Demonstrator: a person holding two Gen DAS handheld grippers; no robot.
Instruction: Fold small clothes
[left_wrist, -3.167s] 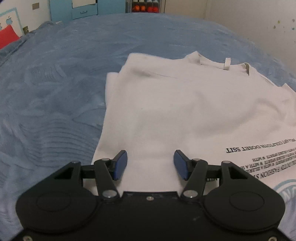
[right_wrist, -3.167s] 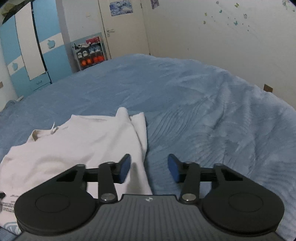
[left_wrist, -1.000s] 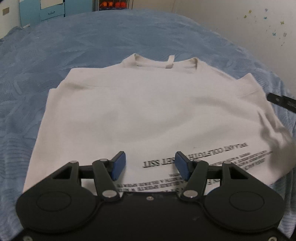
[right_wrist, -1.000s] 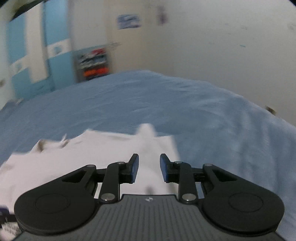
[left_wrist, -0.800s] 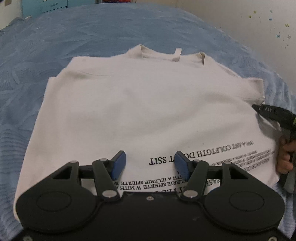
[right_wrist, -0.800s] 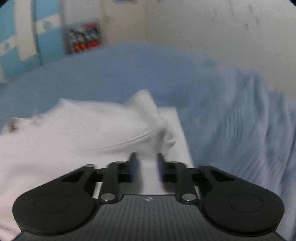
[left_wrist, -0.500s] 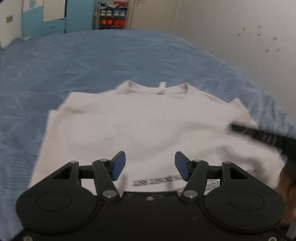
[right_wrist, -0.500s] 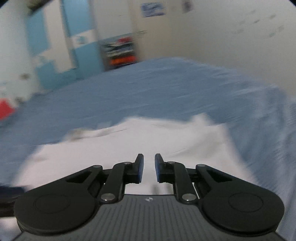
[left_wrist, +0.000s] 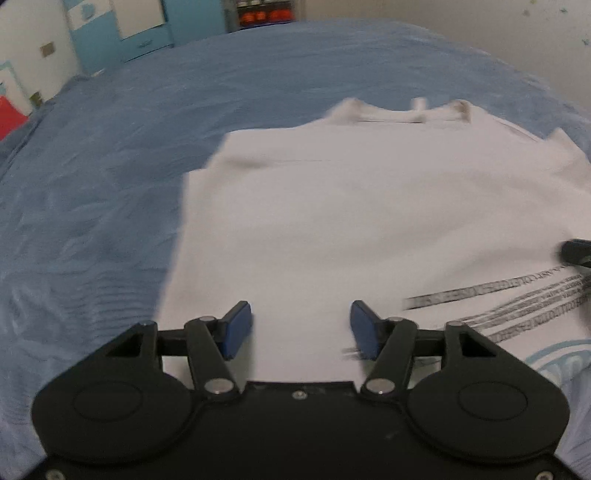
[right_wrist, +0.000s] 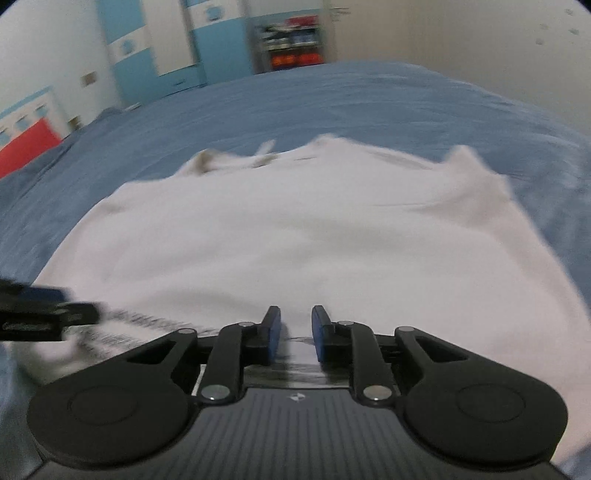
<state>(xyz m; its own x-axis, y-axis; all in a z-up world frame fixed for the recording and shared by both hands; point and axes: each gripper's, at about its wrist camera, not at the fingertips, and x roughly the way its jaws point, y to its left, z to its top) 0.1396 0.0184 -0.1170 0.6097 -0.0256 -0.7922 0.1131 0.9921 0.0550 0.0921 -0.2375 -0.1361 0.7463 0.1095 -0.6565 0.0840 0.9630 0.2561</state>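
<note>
White T-shirt (left_wrist: 369, 229) lying flat on the blue bed (left_wrist: 110, 166), collar at 12 o'clock and printed hem toward 5 o'clock, sleeves already turned in. The left claw (left_wrist: 301, 328) hovers over the near hem at 6 o'clock, its jaws opening and spread wide with only flat fabric seen between them. The right claw (right_wrist: 295, 334) stands over the printed area with its jaws nearly together; whether a pinch of cloth sits between the blue pads (right_wrist: 274, 334) cannot be told through the blur. Likely faults, as a judgement: a pinch taking only the top layer would drag the fold apart; unequal lift by the two claws would skew the crease; the textured cover could cling and ruck the underside. The shirt is soft, matte knit with a ribbed collar (left_wrist: 410, 112) and a hanging loop; black lettering (left_wrist: 498, 295) runs in rows above a pale blue graphic. The bed cover shows a wavy, embossed weave.
</note>
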